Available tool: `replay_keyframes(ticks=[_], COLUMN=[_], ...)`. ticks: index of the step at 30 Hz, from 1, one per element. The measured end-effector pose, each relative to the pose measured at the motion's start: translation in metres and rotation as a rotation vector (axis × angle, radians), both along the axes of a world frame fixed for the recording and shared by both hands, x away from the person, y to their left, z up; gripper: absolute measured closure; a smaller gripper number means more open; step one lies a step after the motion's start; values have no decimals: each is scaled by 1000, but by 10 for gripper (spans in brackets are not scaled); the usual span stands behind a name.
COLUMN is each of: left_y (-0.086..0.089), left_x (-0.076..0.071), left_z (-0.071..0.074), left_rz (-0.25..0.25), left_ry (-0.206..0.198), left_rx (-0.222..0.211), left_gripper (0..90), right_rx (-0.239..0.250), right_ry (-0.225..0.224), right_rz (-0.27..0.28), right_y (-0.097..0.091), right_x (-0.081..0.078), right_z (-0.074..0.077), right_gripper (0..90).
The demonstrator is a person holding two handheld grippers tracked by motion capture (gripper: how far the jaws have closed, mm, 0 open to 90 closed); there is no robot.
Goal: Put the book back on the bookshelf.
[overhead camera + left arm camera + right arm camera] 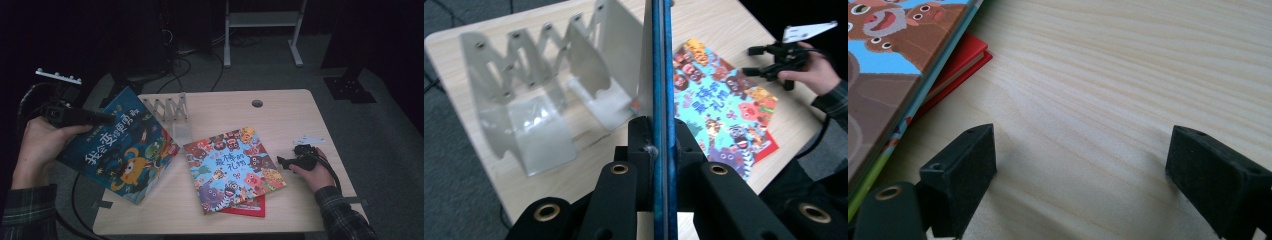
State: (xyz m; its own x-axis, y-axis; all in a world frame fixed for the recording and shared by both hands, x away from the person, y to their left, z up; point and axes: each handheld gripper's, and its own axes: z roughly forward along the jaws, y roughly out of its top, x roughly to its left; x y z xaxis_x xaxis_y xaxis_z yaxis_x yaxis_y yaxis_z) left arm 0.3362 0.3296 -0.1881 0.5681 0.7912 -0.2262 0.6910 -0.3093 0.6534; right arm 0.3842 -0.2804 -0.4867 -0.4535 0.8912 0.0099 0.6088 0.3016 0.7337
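My left gripper [105, 119] [659, 131] is shut on a blue picture book [120, 150], gripping it near its top edge. The book hangs tilted over the table's left side, and in the left gripper view it runs edge-on [662, 60] between the jaws. A grey metal book rack [170, 112] [539, 90] stands just beyond it. A colourful monster-cover book [232, 167] [724, 110] [888, 75] lies flat on a red book [250, 207] [960, 62]. My right gripper [285, 162] [1080, 165] rests on the table to their right, open with bare wood between its jaws.
The wooden table [280, 120] has a round cable hole [257, 103] near its far edge. A white frame [262, 20] and cables lie on the grey floor behind. A cable trails from the right gripper over the table's right edge.
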Motion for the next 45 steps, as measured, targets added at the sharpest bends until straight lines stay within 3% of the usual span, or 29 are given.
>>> replay_keyframes(ticks=[18,33,45], left_y=[43,58,54], left_x=[8,24,54], left_z=[-10,-15,-8], left_rz=[144,239,288], left_ry=[43,78,86], left_rx=[5,30,52], left_gripper=[823,823,823], right_rx=[0,0,0], right_ry=[0,0,0], right_rz=[0,0,-3], right_y=[0,0,0], right_x=[0,0,0], right_z=[0,0,0], right_gripper=[116,116,115])
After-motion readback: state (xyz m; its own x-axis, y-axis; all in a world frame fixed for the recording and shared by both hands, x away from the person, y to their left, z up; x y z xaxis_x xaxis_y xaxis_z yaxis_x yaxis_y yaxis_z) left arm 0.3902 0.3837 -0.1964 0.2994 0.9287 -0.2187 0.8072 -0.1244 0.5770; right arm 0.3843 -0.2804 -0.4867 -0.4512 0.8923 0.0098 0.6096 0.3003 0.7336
